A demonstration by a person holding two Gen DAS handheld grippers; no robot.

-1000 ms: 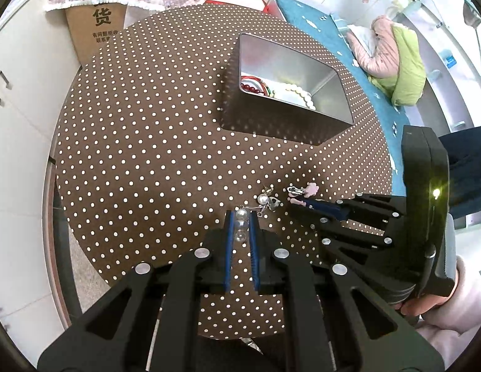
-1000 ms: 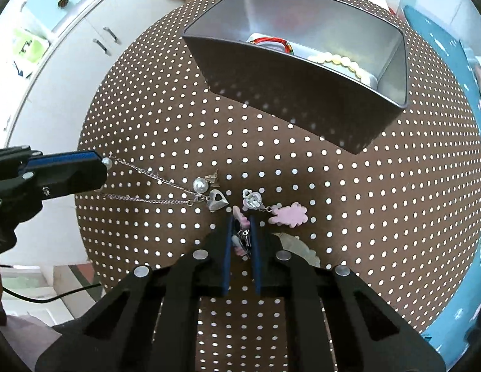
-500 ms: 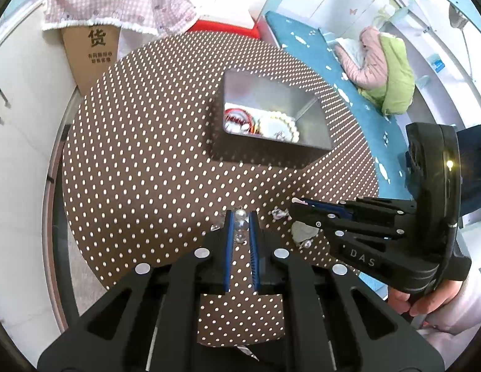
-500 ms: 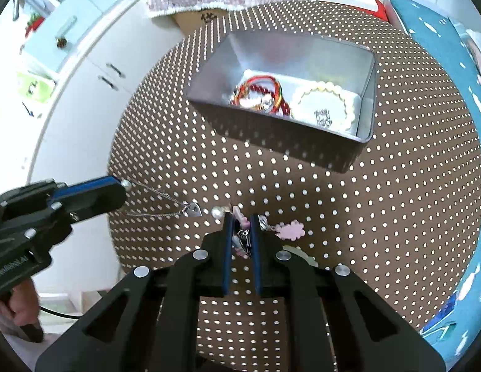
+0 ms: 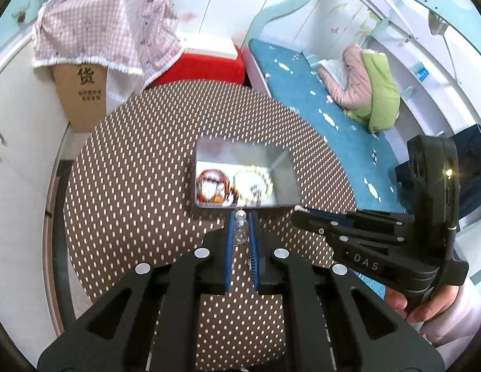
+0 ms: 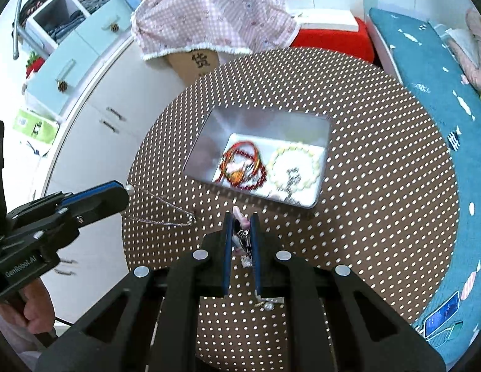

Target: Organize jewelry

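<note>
Brown polka-dot cloth covers the round table [image 5: 132, 186] under me, with white cupboards along the left of both views and a teal bed [image 5: 302, 74] running up the right. At the top of each frame a cardboard box [image 5: 80, 93] sits under a pink checked cloth [image 5: 107, 31].

Near the middle of the table I see the metal tin [image 6: 206, 142], open at the top. On its floor lie a red beaded bracelet [image 6: 243, 167] on the left and a pale bead bracelet [image 6: 294, 167] on the right, touching each other.

My left gripper [image 5: 240, 217] is clamped on the pearl end of a thin silver chain necklace [image 6: 166, 214]; in the left wrist view the pearls [image 5: 240, 226] sit lined up between the blue pads. From the right wrist view the chain hangs off that gripper [image 6: 125, 189] at the left of the frame and loops above the cloth.

My right gripper [image 6: 240, 220] is closed on a pink charm piece [image 6: 240, 217], pinched between its blue pads at lower centre, with a bit of it dangling below. In the left wrist view the same gripper [image 5: 298, 212] sits at the right, held by a hand [image 5: 426, 303] in a pale sleeve.
</note>
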